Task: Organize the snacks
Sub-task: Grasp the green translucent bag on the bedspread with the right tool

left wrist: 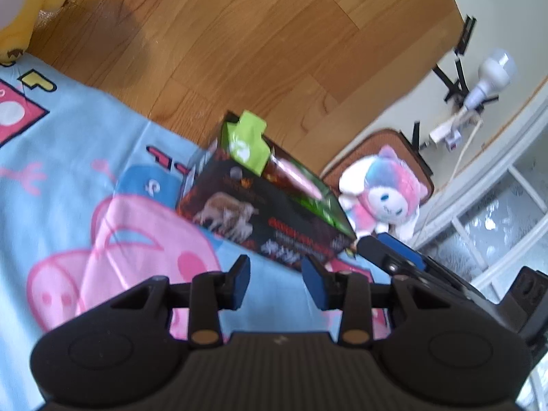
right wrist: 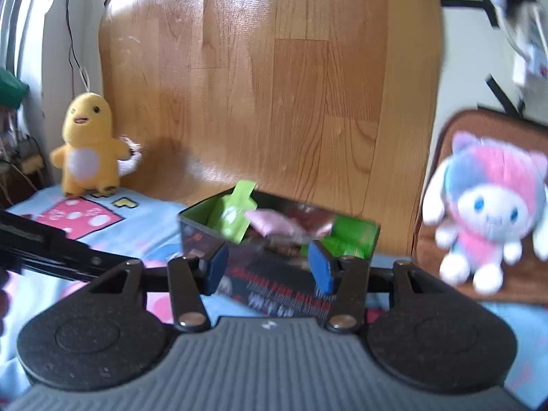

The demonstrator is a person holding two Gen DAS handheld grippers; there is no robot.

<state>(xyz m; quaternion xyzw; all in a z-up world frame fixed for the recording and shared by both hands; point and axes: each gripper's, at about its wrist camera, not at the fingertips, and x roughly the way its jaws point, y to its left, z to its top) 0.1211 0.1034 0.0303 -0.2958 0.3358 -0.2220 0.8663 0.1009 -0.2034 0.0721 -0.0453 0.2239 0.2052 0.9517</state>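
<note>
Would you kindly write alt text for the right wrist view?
An open, empty gripper faces a dark box of snack packets on a blue cartoon blanket. A yellow plush stands left, a pink-blue plush right.

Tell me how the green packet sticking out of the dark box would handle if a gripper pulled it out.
The green packet looks like thin, creased wrapper, so it would probably flex rather than stay stiff. It seems small and likely light. It leans loosely against the wall of the dark box beside a pink packet, so it should probably slide out freely.
</note>
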